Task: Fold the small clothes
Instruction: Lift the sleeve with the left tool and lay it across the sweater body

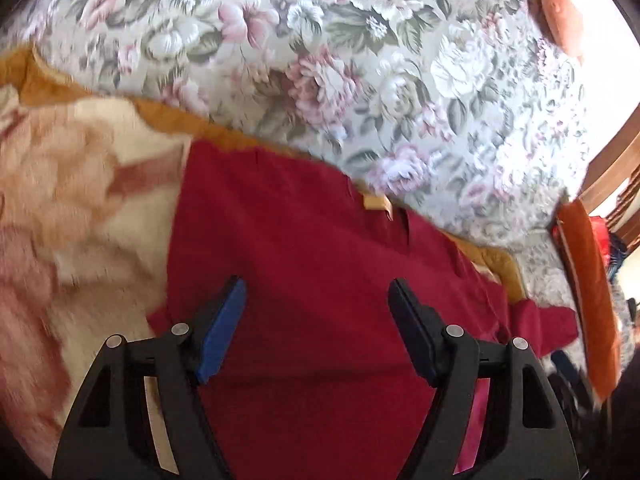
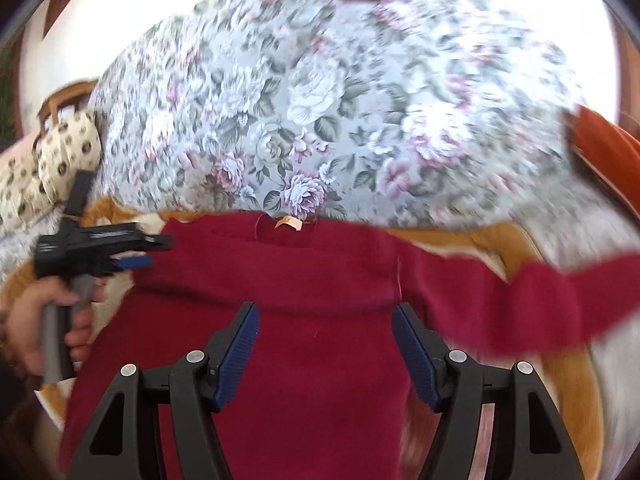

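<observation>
A small dark red sweater (image 1: pixel 304 248) lies spread flat on an orange and cream blanket, its collar with a tan label (image 1: pixel 377 202) at the far side. My left gripper (image 1: pixel 316 292) is open and empty, hovering over the sweater's body. In the right wrist view the sweater (image 2: pixel 320 280) lies collar away, label (image 2: pixel 289 223) at the neck, one sleeve (image 2: pixel 560 292) stretched right. My right gripper (image 2: pixel 324 316) is open and empty above the sweater's chest. The left gripper (image 2: pixel 136 254) also shows there at the sweater's left shoulder, jaws apart, in a hand.
A floral bedspread (image 1: pixel 360 60) covers the area beyond the sweater. The orange and cream blanket (image 1: pixel 72 184) lies under and left of it. An orange cushion (image 1: pixel 592 280) sits at the right, a patterned cream pillow (image 2: pixel 44 172) at the left.
</observation>
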A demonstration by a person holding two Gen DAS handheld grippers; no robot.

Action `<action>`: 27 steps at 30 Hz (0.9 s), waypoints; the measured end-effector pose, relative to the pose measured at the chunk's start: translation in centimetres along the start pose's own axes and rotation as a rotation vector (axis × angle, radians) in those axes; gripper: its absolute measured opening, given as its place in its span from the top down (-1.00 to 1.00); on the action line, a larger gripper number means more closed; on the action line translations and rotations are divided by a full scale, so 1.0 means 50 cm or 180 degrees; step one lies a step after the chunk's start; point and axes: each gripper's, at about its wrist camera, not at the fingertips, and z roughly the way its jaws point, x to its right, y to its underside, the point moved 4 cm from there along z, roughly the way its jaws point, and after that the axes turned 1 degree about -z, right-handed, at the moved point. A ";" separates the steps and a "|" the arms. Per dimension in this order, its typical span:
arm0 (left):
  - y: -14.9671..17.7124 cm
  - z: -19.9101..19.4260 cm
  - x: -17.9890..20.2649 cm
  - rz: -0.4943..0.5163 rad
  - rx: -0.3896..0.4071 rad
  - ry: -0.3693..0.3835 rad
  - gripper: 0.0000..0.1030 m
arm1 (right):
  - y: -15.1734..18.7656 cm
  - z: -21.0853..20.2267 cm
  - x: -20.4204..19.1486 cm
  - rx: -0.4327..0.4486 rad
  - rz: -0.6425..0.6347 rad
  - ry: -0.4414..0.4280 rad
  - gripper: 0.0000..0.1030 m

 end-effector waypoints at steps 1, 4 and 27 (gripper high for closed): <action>-0.014 0.015 -0.005 -0.0039 -0.0023 -0.0076 -0.42 | -0.017 0.032 0.008 -0.0059 -0.0023 0.0022 -0.29; -0.051 0.047 -0.019 -0.0200 0.0001 -0.0254 -0.42 | -0.064 0.139 0.004 -0.0178 -0.0184 -0.0080 -0.29; 0.066 0.007 0.013 0.0012 0.0031 -0.0591 -0.50 | -0.007 0.206 0.090 -0.0644 0.0157 0.0011 -0.28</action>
